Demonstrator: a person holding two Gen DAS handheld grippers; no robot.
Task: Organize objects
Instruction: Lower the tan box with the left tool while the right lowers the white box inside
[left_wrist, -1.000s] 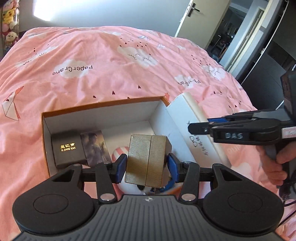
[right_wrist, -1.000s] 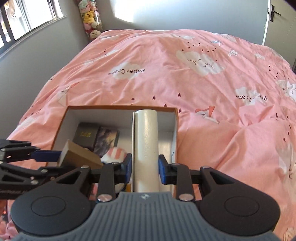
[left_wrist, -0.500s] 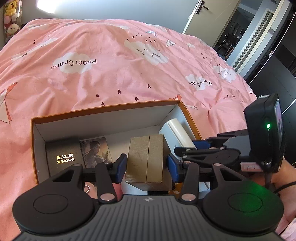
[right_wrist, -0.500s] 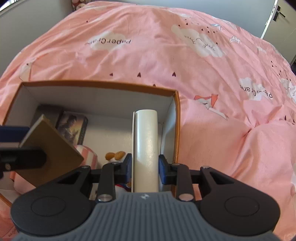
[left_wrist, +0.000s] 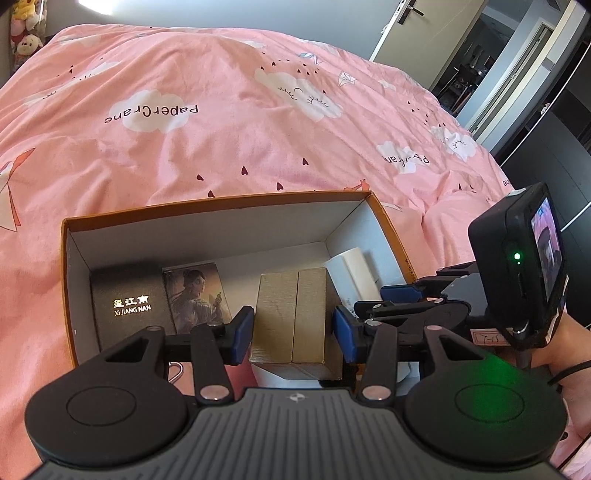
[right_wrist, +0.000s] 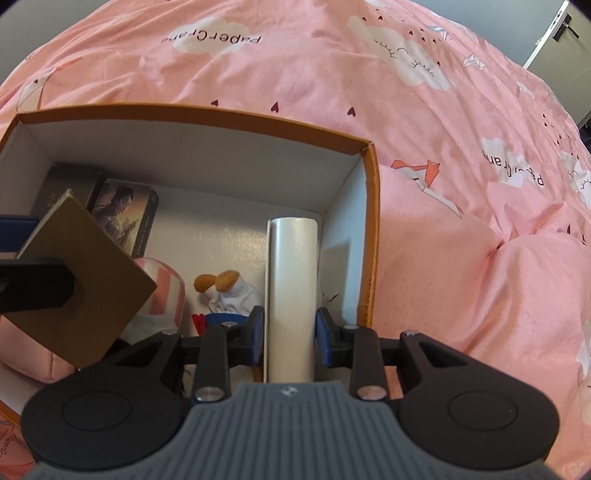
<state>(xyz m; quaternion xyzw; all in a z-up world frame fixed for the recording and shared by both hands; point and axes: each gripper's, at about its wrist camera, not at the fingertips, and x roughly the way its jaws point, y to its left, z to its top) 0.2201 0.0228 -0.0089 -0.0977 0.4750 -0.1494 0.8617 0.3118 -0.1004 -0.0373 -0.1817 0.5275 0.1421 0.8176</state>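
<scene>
An orange cardboard box (left_wrist: 388, 236) with white inner walls lies open on the pink bedspread; it also shows in the right wrist view (right_wrist: 371, 229). My left gripper (left_wrist: 293, 332) is shut on a gold box (left_wrist: 291, 317) and holds it over the box's middle. The gold box also shows at the left of the right wrist view (right_wrist: 85, 280). My right gripper (right_wrist: 290, 334) is shut on a long white box (right_wrist: 291, 284), set down inside along the right wall. The white box also shows in the left wrist view (left_wrist: 354, 273).
Inside the orange box lie a black box with gold lettering (left_wrist: 129, 299), a picture box with a woman's portrait (left_wrist: 195, 291), a pink-striped item (right_wrist: 166, 291) and a small plush toy (right_wrist: 225, 291). The pink bedspread (left_wrist: 221, 129) surrounds the box. A door (left_wrist: 417, 29) stands beyond.
Both grippers have moved forward and down into the orange box. The long white box now sits lower along the right wall. The gold box has come down over the middle.
</scene>
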